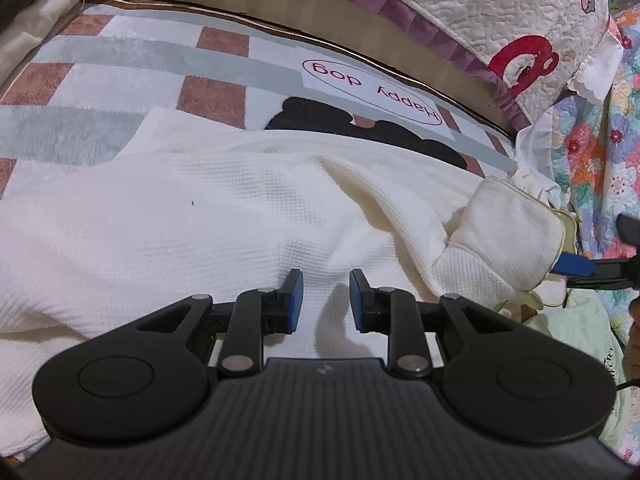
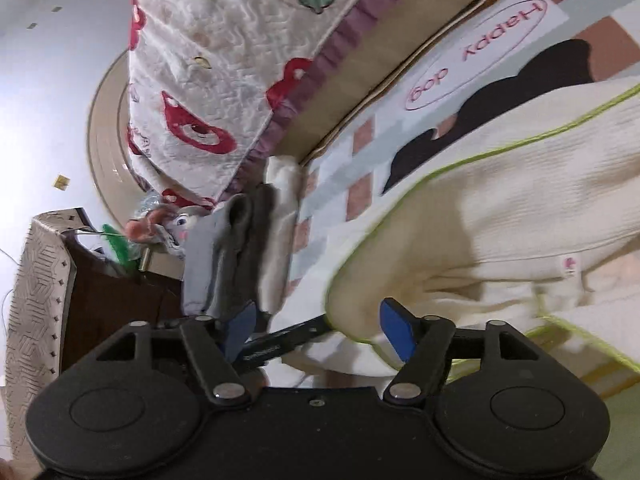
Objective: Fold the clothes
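— Nearest the left wrist camera, what do you see?
— Left gripper [image 1: 326, 296], low over the cream waffle-knit garment [image 1: 224, 220]; its jaws stand a little apart with nothing between them, and the fabric runs underneath.
— Where does the garment lie?
— Spread across the checked "Happy dog" blanket [image 1: 120, 60], covering most of the view from nine to three o'clock. A folded cuff [image 1: 512, 232] sits at three o'clock, with the other gripper's blue tip just beside it.
— And the right gripper [image 2: 318, 330]?
— Jaws spread wide. A green-trimmed edge [image 2: 432, 176] of the garment bulges between them; whether it touches the pads I cannot tell. Folded clothes [image 2: 240, 248] stack at ten o'clock.
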Tool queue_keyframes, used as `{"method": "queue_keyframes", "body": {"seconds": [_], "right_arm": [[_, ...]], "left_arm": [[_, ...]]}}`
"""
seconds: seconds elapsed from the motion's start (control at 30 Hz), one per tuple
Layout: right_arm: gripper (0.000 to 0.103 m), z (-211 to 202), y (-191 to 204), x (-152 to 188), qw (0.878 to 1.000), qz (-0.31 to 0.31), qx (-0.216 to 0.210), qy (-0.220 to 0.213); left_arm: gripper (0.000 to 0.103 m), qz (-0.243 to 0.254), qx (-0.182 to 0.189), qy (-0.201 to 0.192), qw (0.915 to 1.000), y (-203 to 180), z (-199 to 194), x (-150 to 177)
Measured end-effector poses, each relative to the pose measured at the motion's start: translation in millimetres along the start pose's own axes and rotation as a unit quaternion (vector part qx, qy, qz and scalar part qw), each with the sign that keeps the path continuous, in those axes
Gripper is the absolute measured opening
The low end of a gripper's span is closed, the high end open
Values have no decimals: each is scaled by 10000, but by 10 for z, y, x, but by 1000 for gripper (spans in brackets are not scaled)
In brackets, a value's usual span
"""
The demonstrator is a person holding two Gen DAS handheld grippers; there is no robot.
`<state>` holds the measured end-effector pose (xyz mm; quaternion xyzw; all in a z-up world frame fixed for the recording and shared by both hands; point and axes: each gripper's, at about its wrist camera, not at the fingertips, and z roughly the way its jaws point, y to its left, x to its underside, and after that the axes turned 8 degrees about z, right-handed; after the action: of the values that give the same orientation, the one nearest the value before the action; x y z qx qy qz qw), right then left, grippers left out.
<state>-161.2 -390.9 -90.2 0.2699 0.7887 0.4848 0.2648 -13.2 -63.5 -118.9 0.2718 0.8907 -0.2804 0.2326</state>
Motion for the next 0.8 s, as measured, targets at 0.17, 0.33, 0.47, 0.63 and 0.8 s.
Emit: {"method": "queue_keyframes", "body": {"seconds": [0.17, 0.33, 0.47, 0.63, 0.8], "right_arm": [[84, 485, 48, -117, 9876, -290, 1522, -250], [6, 597, 374, -71, 9759, -1459, 1479, -665], [6, 217, 798, 183, 9639, -2400, 598, -982], [6, -111, 886, 499, 9480, -3045, 465, -801], [6, -307, 700, 685, 9495, -3013, 663, -564]], "left_arm": [[24, 37, 92, -111, 9999, -22, -32, 6], [24, 766, -67, -640, 9950, -269, -198, -4], [39, 357, 463, -794, 9951, -239, -253, -45], [51, -1123, 1851, -443, 9753, 57, -156, -26], [61, -1709, 2121, 7, 9622, 36, 8, 120]]}}
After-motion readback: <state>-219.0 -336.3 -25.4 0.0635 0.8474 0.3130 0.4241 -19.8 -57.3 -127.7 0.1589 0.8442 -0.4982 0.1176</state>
